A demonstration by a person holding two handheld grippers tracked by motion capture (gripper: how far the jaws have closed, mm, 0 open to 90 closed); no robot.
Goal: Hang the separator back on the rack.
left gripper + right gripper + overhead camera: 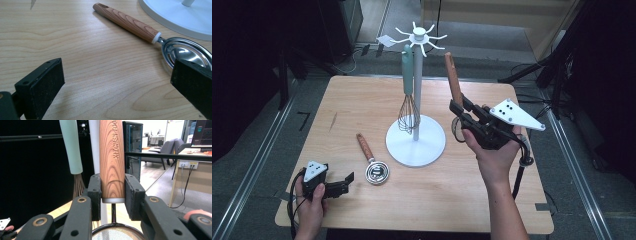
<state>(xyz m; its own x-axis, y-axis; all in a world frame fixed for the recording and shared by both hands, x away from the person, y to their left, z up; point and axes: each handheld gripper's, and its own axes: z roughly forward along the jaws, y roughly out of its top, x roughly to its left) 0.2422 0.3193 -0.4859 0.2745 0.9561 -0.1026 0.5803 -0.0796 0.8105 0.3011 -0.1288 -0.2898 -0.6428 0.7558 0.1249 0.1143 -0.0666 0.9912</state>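
Observation:
My right gripper (458, 107) is raised to the right of the white utensil stand (417, 90). It is shut on the wooden handle (453, 75) of a small strainer, which points up. In the right gripper view the pads clamp the handle's lower end (111, 157), and the mesh bowl (117, 235) hangs just below the jaws. A whisk with a mint handle (407, 70) hangs from one of the stand's hooks. My left gripper (346, 182) rests open on the table at the front left. A wood-handled metal separator spoon (130, 22) lies ahead of its jaws.
The stand's round white base (422, 145) sits mid-table, with the separator spoon (377, 172) just to its left. Several hooks ring the stand's top (418, 34). The table's edges drop to grey floor, with dark equipment and tripod legs around it.

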